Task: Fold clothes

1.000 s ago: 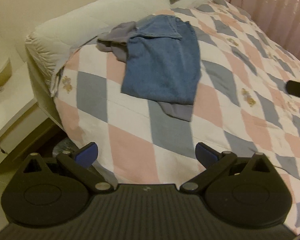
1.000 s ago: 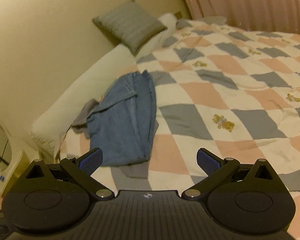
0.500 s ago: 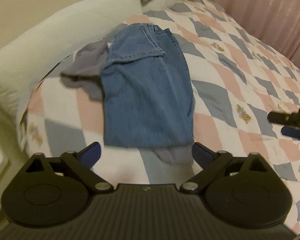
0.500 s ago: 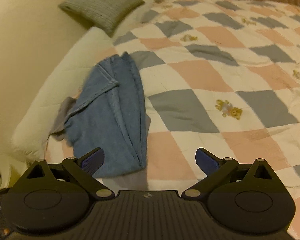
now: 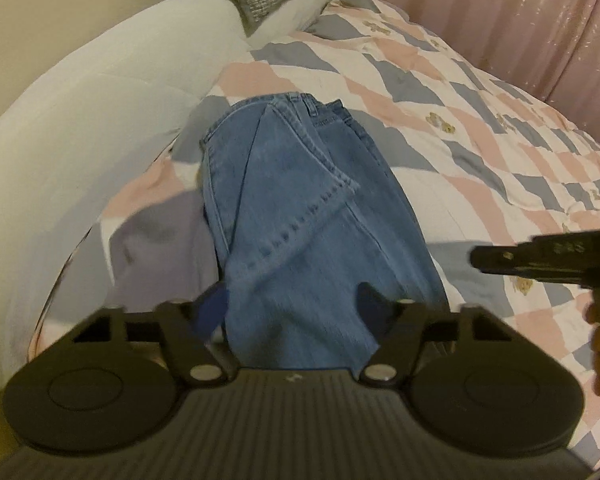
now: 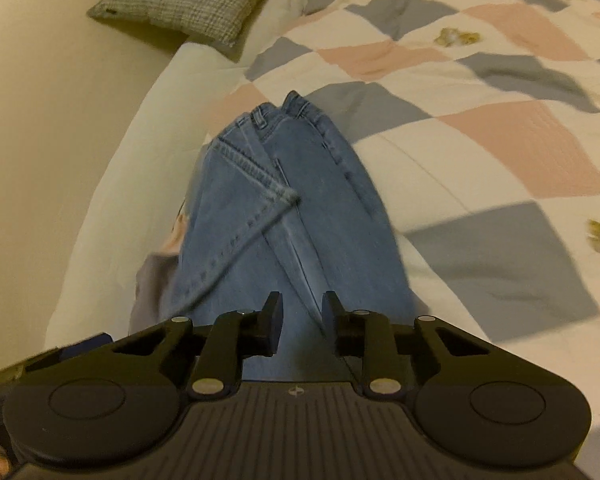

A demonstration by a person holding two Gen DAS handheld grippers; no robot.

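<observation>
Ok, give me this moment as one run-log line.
stage: reaching near end of jeans | left gripper: open, straddling denim | right gripper: nearly closed over denim, grasp unconfirmed | grey garment: under jeans | surface: checked quilt

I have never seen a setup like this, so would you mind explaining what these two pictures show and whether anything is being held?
There is no robot here: a person holds a two-finger tool in each hand, and each carries a camera looking along its fingers. One picture comes from the left tool, the other from the right tool. Both look at folded blue jeans lying on a checked quilt, over a grey garment. A grey cushion sits further up the bed. The left tool is open around the jeans' near edge; the right has narrowed over the denim, but whether it grips is unclear.
</observation>
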